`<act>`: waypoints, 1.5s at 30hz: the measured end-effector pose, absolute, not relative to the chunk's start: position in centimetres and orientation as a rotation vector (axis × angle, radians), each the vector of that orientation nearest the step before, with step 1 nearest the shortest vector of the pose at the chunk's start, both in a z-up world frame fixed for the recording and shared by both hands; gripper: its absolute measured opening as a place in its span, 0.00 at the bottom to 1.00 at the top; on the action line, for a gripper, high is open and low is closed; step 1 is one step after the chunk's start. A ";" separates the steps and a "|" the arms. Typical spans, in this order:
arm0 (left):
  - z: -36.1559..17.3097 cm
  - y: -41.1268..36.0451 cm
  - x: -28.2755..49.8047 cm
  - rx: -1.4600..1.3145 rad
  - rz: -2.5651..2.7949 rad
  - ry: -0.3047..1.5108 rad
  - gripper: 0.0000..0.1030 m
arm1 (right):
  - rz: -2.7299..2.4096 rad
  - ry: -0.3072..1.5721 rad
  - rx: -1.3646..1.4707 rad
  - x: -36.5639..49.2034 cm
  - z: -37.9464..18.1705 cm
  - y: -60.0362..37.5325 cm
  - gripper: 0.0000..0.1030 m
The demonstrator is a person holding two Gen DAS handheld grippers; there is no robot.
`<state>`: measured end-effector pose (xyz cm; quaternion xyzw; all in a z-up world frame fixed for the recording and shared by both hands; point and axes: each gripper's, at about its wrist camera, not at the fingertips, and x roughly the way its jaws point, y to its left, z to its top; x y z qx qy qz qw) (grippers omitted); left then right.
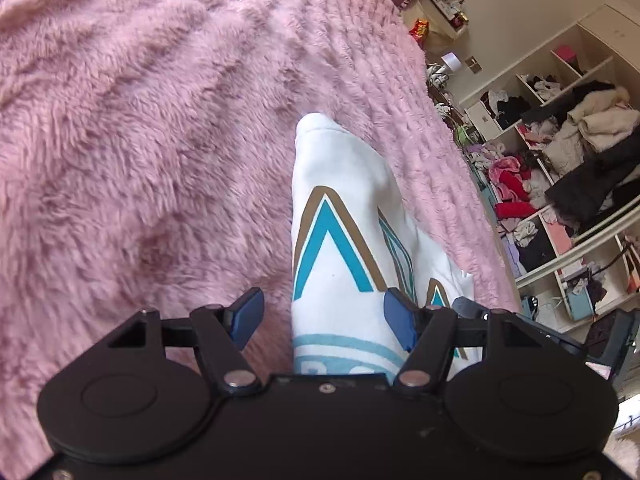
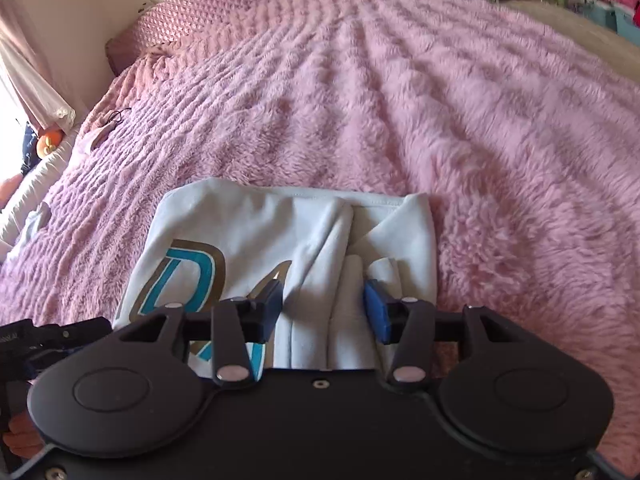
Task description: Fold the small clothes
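A white garment [image 1: 340, 208] with teal and gold lettering lies folded on the pink fluffy blanket [image 1: 140, 140]. My left gripper [image 1: 323, 314] straddles its near end and is open: the left pad stands clear of the cloth, and the right pad rests against its edge. In the right wrist view the same garment [image 2: 248, 232] shows its folded layers and a hem at the far side. My right gripper [image 2: 324, 308] is shut on bunched folds of it, which fill the gap between the blue pads [image 2: 376, 312].
The blanket [image 2: 440, 100] covers the whole bed, with a quilted pink headboard [image 2: 208, 4] at the far end. Open shelves stuffed with clothes [image 1: 560, 140] stand beyond the bed's right edge. The other gripper [image 2: 44, 340] shows at the left edge.
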<state>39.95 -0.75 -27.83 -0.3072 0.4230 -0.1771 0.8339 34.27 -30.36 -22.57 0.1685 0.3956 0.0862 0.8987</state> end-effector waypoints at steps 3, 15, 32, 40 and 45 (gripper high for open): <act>-28.0 -1.3 40.5 -0.670 -0.378 0.909 0.65 | 0.204 0.828 0.389 35.4 -23.1 -30.7 0.45; -25.9 -4.6 41.8 -0.618 -0.416 0.900 0.67 | 0.198 0.728 0.351 34.1 -19.8 -32.3 0.06; -25.1 -4.8 38.3 -0.484 -0.452 0.912 0.75 | 0.175 0.779 0.466 30.6 -20.4 -34.5 0.27; -22.1 -2.1 25.6 -0.253 -0.623 0.823 0.58 | 0.216 0.840 0.429 18.3 -19.5 -35.1 0.28; -24.3 -2.7 22.0 -0.220 -0.648 0.871 0.56 | 0.163 0.860 0.425 15.3 -20.8 -34.6 0.28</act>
